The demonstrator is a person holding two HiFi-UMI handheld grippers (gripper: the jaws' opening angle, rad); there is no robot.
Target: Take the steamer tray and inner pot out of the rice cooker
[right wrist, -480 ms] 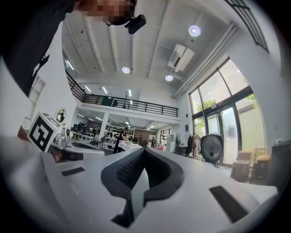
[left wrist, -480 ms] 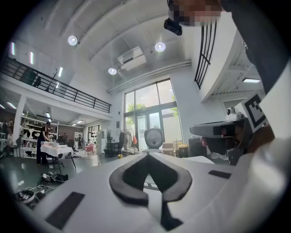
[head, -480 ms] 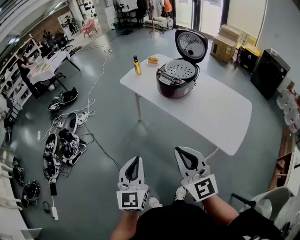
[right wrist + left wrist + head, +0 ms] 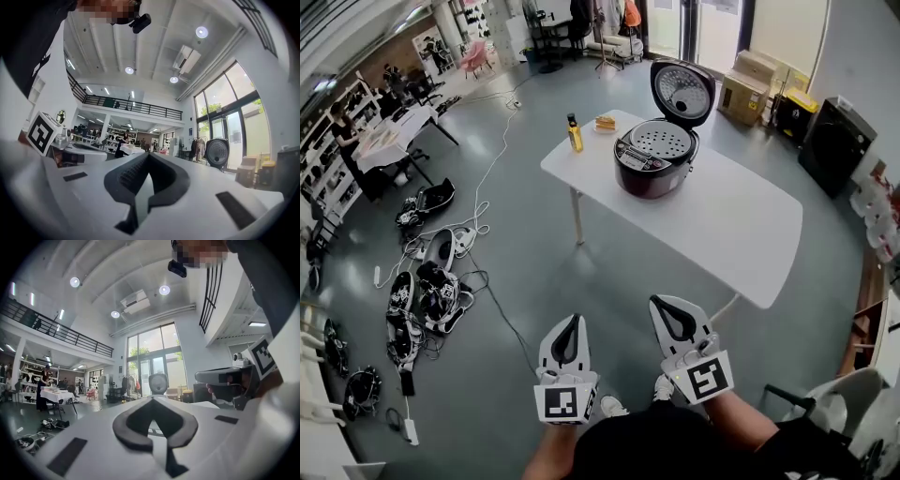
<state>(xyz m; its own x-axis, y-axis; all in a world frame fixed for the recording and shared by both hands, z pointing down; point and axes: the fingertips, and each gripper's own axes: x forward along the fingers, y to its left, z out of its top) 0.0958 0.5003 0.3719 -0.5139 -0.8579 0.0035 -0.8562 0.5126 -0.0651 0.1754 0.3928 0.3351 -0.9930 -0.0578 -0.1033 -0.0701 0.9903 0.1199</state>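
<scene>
Two empty tools, jaws pressed together: left gripper (image 4: pixel 572 321), right gripper (image 4: pixel 657 302), held well short of the rice cooker (image 4: pixel 652 161). Its steamer tray (image 4: pixel 662 139) may be shoved unless they are spread.

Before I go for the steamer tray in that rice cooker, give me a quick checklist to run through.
1. The lid of the rice cooker is up: ok.
2. The steamer tray sits uncovered on top: ok.
3. The left gripper is empty: ok, jaws shut.
4. The right gripper is empty: ok, jaws shut.
5. Both are near the table: not ok, open floor lies between.
6. The inner pot is under the tray: cannot tell.
</scene>
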